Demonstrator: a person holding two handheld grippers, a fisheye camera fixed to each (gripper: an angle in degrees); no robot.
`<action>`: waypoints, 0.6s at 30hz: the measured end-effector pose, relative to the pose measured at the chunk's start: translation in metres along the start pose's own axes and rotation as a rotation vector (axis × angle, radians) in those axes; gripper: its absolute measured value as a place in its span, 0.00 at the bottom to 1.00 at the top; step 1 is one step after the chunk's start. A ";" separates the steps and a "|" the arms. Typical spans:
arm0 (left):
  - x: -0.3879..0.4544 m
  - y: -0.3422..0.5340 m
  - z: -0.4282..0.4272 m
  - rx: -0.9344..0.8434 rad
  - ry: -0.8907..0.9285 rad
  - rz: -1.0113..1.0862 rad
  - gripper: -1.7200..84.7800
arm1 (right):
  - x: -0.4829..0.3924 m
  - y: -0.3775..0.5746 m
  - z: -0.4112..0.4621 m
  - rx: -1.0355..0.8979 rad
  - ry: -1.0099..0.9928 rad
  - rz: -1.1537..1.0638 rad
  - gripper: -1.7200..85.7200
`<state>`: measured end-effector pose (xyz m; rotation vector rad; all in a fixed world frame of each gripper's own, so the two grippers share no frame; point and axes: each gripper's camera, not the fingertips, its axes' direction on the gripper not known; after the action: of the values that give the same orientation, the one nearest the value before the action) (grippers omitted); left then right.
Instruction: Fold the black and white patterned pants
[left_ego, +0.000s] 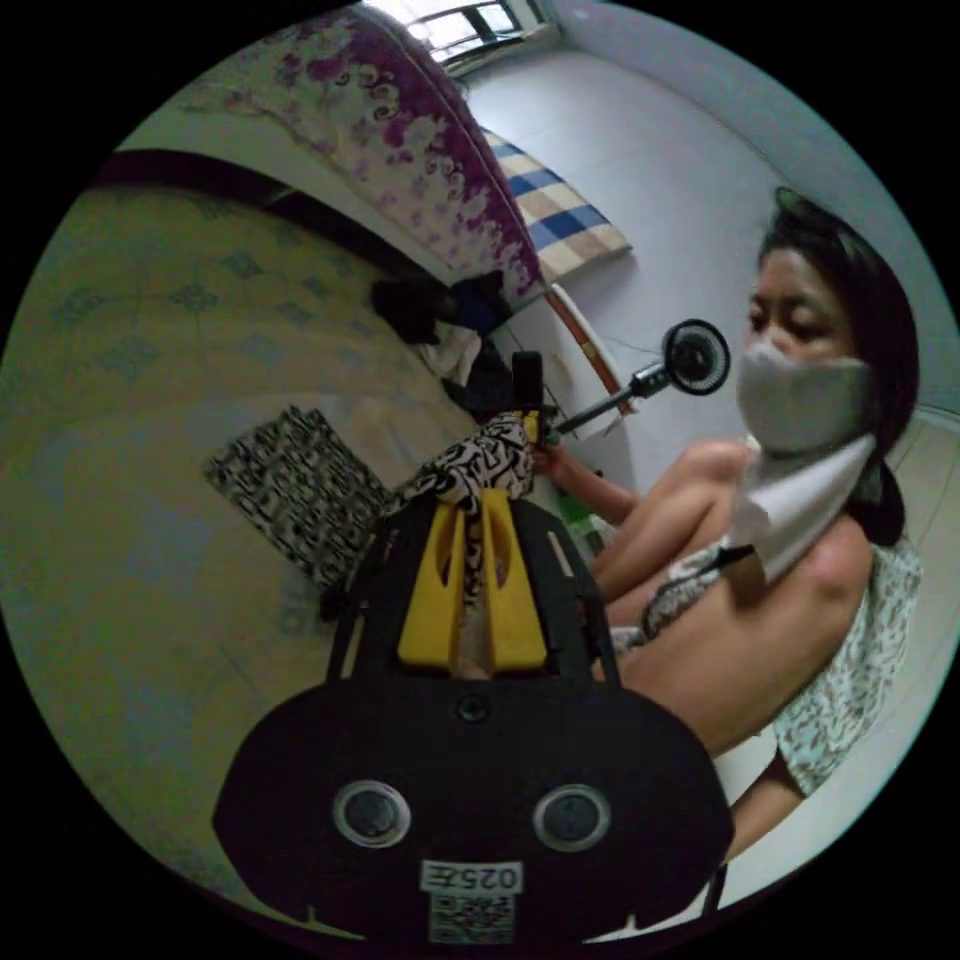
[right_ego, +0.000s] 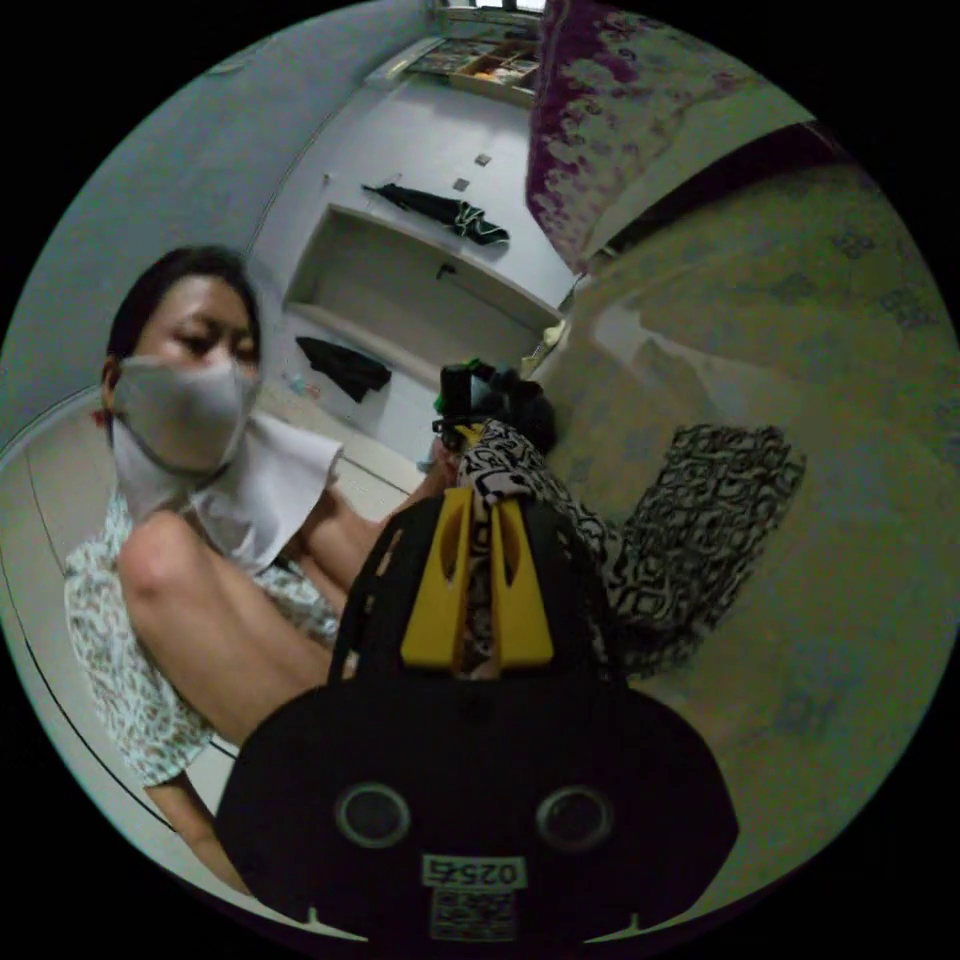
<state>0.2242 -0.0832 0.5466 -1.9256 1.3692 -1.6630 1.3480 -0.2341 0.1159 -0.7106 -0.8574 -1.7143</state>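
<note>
Pinching one edge of the black and white patterned pants (left_ego: 300, 490) between closed jaws, the left gripper (left_ego: 480, 520) and right gripper (right_ego: 487, 520) lift it off the bed (right_ego: 850, 560), likely to carry that edge over the part lying flat.

Clothes pile (left_ego: 450, 330) blocks far mat (left_ego: 150, 420); rest open.

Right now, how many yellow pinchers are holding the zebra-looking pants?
2. The left gripper pinches a bunched edge of the pants above the bed; the right gripper pinches another bunched edge. More could be hidden.
</note>
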 end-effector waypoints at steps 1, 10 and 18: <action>-0.013 -0.009 0.001 0.001 -0.009 -0.009 0.01 | 0.013 -0.010 -0.002 0.001 0.012 0.014 0.05; -0.238 -0.035 0.029 0.089 -0.005 -0.614 0.09 | 0.210 -0.057 -0.024 -0.048 0.048 0.328 0.15; -0.178 0.012 0.112 0.104 -0.180 -0.649 0.17 | 0.149 0.032 0.006 -0.019 0.327 0.317 0.24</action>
<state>0.3330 0.0054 0.3892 -2.5460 0.5995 -1.6954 1.3373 -0.3154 0.2447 -0.5268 -0.4742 -1.4982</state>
